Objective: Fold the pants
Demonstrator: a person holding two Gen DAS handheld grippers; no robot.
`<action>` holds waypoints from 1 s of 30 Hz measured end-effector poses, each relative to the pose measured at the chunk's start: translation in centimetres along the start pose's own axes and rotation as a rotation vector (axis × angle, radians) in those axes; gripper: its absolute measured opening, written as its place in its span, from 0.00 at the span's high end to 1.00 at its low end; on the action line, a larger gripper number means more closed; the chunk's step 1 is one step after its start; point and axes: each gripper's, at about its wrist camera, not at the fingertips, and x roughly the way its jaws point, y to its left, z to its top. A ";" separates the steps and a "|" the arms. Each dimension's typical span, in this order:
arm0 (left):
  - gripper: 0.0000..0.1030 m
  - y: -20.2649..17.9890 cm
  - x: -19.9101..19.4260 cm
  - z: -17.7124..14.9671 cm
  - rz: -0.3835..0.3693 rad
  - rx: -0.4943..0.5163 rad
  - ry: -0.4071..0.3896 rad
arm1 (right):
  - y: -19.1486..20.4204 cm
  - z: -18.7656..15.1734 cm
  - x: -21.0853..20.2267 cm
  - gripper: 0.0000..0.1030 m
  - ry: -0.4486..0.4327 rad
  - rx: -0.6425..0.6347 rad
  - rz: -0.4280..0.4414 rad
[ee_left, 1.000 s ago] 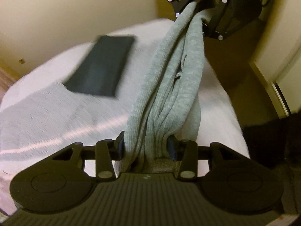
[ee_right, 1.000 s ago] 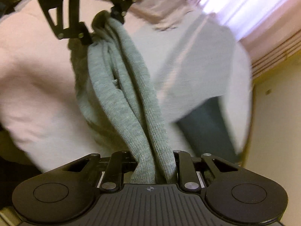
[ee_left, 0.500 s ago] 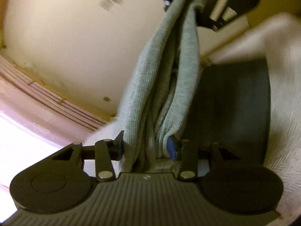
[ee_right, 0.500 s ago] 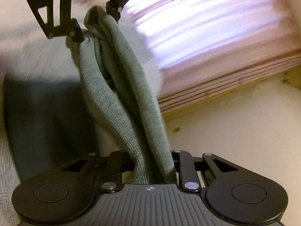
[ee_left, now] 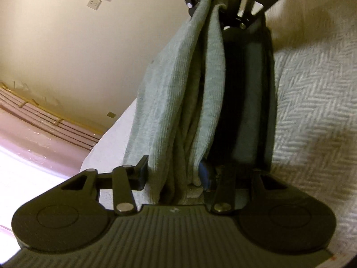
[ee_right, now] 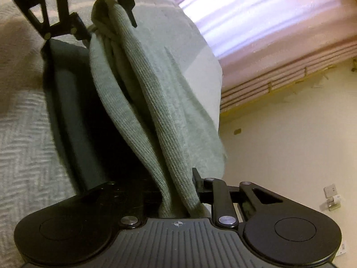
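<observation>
Since a second ago I've swung both grippers round, so the grey pants [ee_left: 178, 102] now hang over the dark folded garment [ee_left: 252, 102] on the bedspread [ee_left: 316, 93]. My left gripper [ee_left: 176, 176] clamps one end, my right gripper [ee_right: 178, 192] the other, facing each other.

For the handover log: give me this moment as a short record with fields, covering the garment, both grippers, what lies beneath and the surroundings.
garment: grey-green knit pants, bunched into a rope and stretched between the two grippers
left gripper: shut on one end of the pants
right gripper: shut on the other end
beneath: a dark folded garment lying on a white woven bedspread
surroundings: cream wall with a small wall plate; bright pink curtain
fold: not yet laid down
</observation>
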 end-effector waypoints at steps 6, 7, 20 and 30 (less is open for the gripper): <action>0.60 -3.2 0.8 -0.2 -0.022 0.023 0.012 | 1.4 -0.9 0.8 0.82 0.035 -0.013 0.023; 0.59 -3.1 0.9 -0.3 -0.023 0.017 0.012 | 1.7 -0.8 0.7 0.79 0.033 -0.032 0.009; 0.39 2.7 -2.8 -0.8 -0.185 -0.432 0.202 | -2.4 0.5 -5.3 0.46 0.211 0.316 0.158; 0.01 8.1 -13.6 -3.0 -0.200 -1.129 0.341 | -7.8 2.9 -17.3 0.35 0.292 1.202 0.284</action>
